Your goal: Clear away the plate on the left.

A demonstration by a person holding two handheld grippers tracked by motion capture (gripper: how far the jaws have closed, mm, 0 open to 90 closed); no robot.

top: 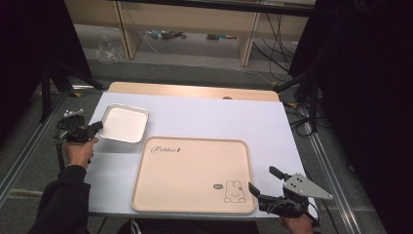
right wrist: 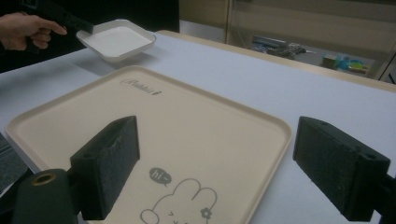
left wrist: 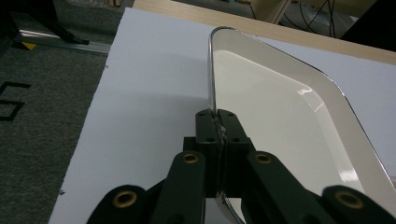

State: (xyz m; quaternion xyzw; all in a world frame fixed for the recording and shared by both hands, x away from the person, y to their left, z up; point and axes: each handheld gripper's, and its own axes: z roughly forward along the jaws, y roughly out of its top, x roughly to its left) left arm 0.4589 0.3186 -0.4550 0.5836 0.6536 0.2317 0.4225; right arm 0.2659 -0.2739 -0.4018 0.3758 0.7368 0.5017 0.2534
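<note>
Where the right gripper [top: 266, 183] waits nearest the person, its jaws stand wide apart and hold nothing, aimed across the rabbit-printed corner of the beige tray [top: 195, 173], which lies flat just ahead of them; judged idle, kept clear. Item two, left gripper [top: 97, 126]: jaws closed on the near rim of the white dish [top: 124, 123], the thin edge clamped between the pads, as the left gripper view confirms. Dish sits beyond the tray's far left corner, tipped slightly, its shadow suggesting it is raised off the surface; an edge grip likely suits a shallow dish with no handle. Item three, worktop [top: 219, 119]: white sheet over a wooden board, whose bare edge shows beyond both jaws. Farther: grey carpet, wooden shelving legs, loose cables, dark curtains either side.
</note>
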